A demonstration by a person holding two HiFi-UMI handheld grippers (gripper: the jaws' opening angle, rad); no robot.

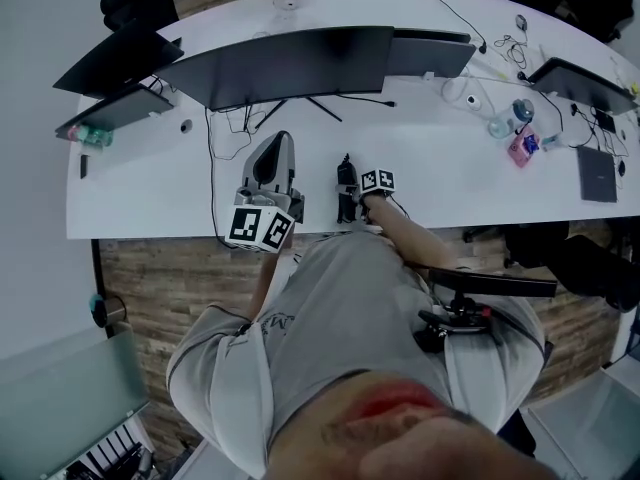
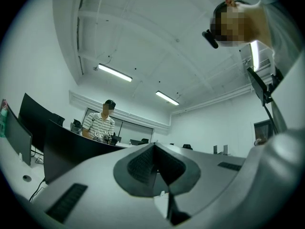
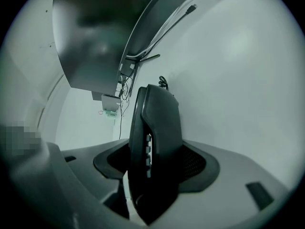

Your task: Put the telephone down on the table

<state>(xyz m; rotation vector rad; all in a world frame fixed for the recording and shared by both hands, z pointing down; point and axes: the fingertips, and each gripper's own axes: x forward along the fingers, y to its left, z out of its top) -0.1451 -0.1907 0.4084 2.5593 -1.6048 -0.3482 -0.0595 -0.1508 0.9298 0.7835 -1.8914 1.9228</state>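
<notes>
Right hand-held gripper [image 3: 155,173] clamping telephone [image 3: 159,123], keys [image 3: 148,151] visible only in its view

Readable text: none in any view.
Left marker cube [image 1: 260,228]: black-and-white square patterns, no letters or digits.
Right marker cube [image 1: 377,180]: same kind of patterns.
Shirt print [image 1: 284,321]: too small to read.
</notes>
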